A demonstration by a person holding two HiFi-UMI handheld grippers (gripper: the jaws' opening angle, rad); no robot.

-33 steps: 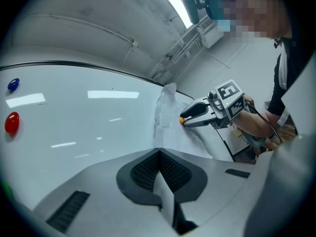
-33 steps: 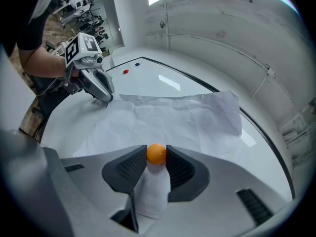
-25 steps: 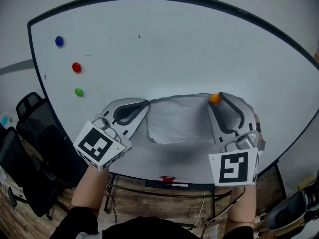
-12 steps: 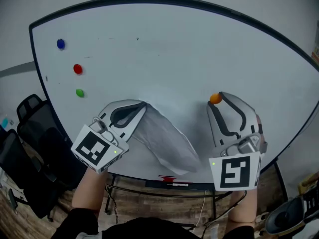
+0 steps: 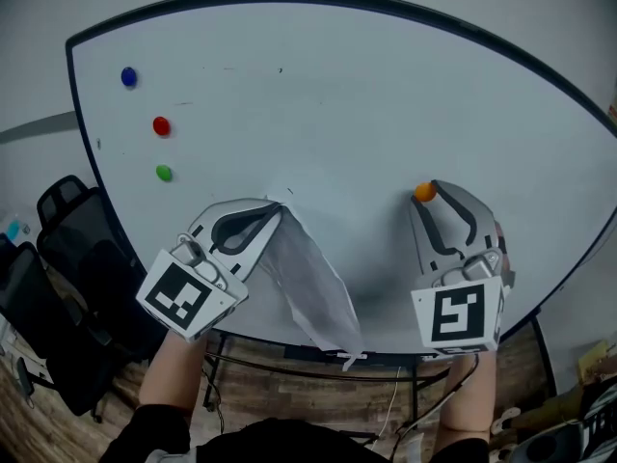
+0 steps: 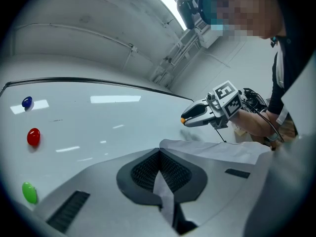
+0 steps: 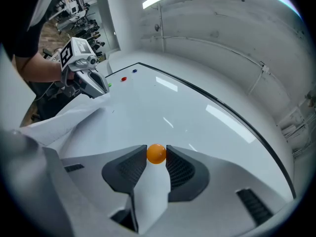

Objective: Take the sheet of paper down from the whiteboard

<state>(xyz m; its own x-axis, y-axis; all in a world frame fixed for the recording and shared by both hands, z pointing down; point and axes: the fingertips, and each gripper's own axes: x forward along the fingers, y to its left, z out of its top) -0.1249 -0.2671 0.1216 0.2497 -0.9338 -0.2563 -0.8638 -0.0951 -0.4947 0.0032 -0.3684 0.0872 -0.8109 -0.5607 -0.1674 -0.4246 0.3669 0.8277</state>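
Paper, thin and creased: the sheet of paper (image 5: 313, 287) is pinched at its top in the clenched jaws of the left gripper (image 5: 277, 210) and hangs limp below them, before the glossy whiteboard (image 5: 366, 95). A round orange magnet (image 7: 156, 153) is grasped between the ribbed jaws of the right gripper (image 5: 427, 199), apart from the sheet. Blue (image 5: 128, 76), red (image 5: 161, 125) and green (image 5: 164, 173) magnets are seen beyond the left jaws.

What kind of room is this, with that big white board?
Probably an office or a lab workroom. A whiteboard carries coloured magnets, black office chairs stand beside it, and a strip light runs along the ceiling.
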